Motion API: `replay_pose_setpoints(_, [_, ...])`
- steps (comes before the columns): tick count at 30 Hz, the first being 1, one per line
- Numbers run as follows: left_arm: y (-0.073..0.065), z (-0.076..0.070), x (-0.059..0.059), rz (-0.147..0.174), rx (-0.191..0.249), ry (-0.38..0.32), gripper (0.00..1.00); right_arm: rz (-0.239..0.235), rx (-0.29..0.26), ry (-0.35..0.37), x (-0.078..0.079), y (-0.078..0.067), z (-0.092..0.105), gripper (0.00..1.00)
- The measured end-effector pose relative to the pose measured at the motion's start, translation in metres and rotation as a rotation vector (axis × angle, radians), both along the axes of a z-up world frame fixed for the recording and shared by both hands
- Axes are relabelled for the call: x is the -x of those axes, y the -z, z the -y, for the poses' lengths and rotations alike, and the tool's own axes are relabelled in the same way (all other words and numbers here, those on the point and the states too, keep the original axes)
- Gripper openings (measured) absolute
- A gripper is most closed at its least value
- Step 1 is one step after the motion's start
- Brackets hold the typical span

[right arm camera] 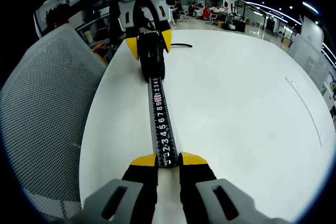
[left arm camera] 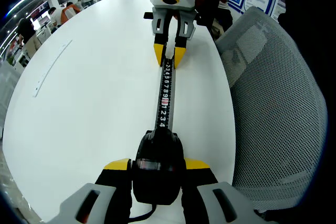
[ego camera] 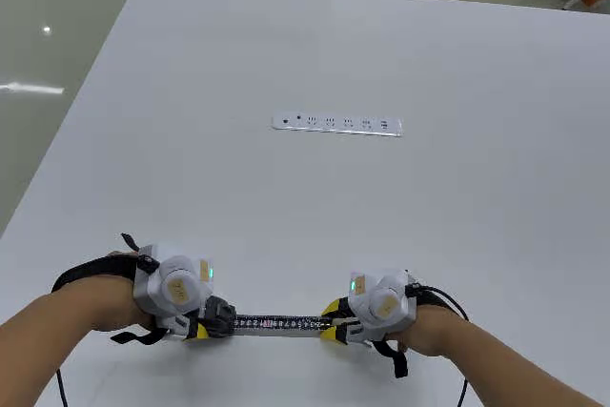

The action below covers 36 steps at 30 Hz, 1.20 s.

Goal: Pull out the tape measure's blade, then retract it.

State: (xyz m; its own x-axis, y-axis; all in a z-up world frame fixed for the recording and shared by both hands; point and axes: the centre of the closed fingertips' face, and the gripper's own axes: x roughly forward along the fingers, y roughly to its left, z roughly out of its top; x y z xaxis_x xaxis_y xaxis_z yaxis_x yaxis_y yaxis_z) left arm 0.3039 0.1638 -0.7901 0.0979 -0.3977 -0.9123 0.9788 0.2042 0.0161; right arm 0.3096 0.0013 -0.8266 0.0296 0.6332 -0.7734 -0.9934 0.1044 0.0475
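Stretching away ahead of the left gripper (ego camera: 212, 321) and the right gripper (ego camera: 330, 321), a wide white table (ego camera: 381, 64) takes up most of the head view, with a glossy pale floor (ego camera: 48, 35) past its left and far edges. Beyond the table, the right gripper view shows an open office (right arm camera: 231, 19) with rows of ceiling lights and desks; the figures there are too small to make out. A grey mesh chair (left arm camera: 273, 103) stands at the table's near edge, just beside both grippers. A white power strip (ego camera: 336, 125) lies flat on the table, well apart from the grippers, out toward the far edge. The left gripper is clamped on the black body of the tape measure (left arm camera: 157, 156), its jaws hugging the sides. From there the blade (ego camera: 281, 323) runs straight along the table to the right gripper, whose yellow tips are pinched together on the blade's end.
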Motion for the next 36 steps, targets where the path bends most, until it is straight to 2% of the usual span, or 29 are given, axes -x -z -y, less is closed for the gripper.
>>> replay_pose_setpoints(36, [0.0,0.0,0.0,-0.003,0.002,-0.002,0.33,-0.002,0.025,0.021,-0.003,-0.002,0.03,0.13])
